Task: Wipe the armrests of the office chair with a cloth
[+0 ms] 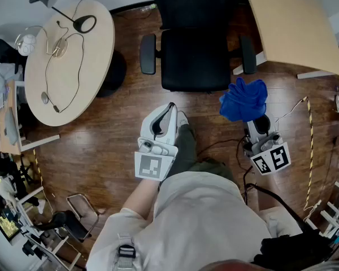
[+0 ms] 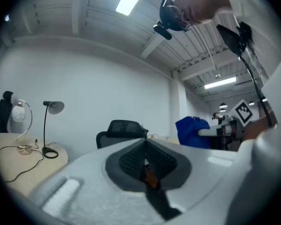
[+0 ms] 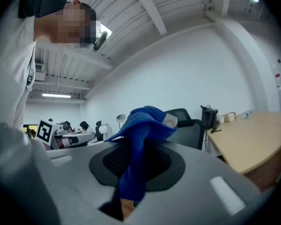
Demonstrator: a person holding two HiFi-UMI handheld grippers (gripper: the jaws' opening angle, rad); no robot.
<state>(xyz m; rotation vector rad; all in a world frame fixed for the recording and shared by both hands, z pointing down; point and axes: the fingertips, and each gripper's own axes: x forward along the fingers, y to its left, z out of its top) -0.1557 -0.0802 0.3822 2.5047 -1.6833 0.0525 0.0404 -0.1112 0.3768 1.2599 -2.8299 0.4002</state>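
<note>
A black office chair (image 1: 195, 44) stands ahead of me on the wooden floor, with a left armrest (image 1: 147, 53) and a right armrest (image 1: 247, 54). My right gripper (image 1: 252, 116) is shut on a blue cloth (image 1: 243, 99), which bunches above its jaws just short of the right armrest. The right gripper view shows the cloth (image 3: 141, 144) pinched between the jaws with the chair (image 3: 189, 123) behind it. My left gripper (image 1: 170, 107) is shut and holds nothing, below the chair's seat. The chair (image 2: 122, 130) and the cloth (image 2: 193, 131) show beyond it in the left gripper view.
A round wooden table (image 1: 68, 66) at the left carries a black lamp (image 1: 73, 17) and cables. A light desk (image 1: 296, 24) stands at the upper right, close to the right armrest. A cable (image 1: 294, 109) trails over the floor at the right.
</note>
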